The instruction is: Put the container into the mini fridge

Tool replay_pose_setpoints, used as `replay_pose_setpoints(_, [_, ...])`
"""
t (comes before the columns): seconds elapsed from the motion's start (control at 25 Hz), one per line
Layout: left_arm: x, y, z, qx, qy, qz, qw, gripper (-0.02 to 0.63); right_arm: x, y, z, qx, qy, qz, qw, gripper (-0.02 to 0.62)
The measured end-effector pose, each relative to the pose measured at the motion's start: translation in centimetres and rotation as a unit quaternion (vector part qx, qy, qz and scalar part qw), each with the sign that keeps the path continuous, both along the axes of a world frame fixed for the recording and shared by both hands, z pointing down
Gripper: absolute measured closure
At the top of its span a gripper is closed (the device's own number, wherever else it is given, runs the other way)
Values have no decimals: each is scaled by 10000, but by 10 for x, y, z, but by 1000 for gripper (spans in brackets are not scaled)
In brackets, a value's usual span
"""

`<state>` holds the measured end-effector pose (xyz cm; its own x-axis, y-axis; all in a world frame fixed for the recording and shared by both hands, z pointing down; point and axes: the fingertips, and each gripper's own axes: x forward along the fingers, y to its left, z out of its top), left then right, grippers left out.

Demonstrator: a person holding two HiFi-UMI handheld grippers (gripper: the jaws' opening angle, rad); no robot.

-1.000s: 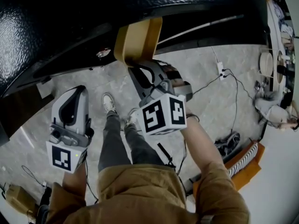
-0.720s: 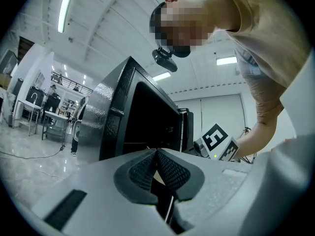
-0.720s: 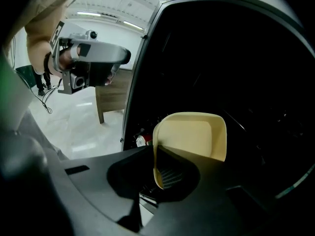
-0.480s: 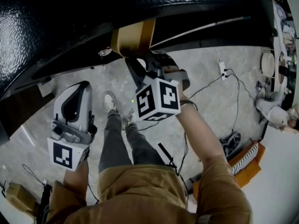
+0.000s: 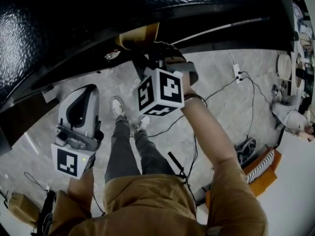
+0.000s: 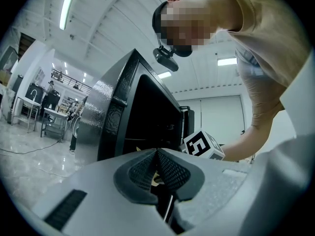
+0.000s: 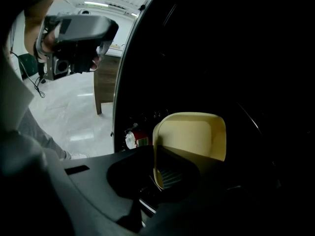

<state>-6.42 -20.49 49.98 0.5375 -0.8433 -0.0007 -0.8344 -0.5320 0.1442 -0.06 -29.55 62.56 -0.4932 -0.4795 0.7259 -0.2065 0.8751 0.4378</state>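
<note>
The tan container (image 5: pixel 139 35) is tilted at the mouth of the black mini fridge (image 5: pixel 74 18), with much of it hidden under the fridge's top. My right gripper (image 5: pixel 147 62) is shut on its rim. In the right gripper view the container (image 7: pixel 193 134) hangs on edge in the dark fridge interior, its wall pinched between the jaws of the right gripper (image 7: pixel 156 155). My left gripper (image 5: pixel 81 93) hangs lower left, away from the fridge. In the left gripper view the left gripper (image 6: pixel 156 154) is shut with nothing in it, facing the open fridge (image 6: pixel 133 112).
A red can (image 7: pixel 136 138) lies low at the fridge's left edge. The person's legs and shoes (image 5: pixel 118 107) stand on the grey floor below the fridge. Cables and a power strip (image 5: pixel 237 73) lie at the right. A wooden table leg (image 7: pixel 104 82) stands beyond the fridge.
My right gripper has carried the container up and forward, deeper under the fridge's top, so less of it shows. The left gripper has barely moved.
</note>
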Motion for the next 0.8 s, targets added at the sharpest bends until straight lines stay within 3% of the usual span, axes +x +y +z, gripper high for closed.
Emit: replay_pose_setpoints(0.8, [0,-2,-2,-48,-28,89,9999,604,-6,-47,24,225,367,202,9989,583])
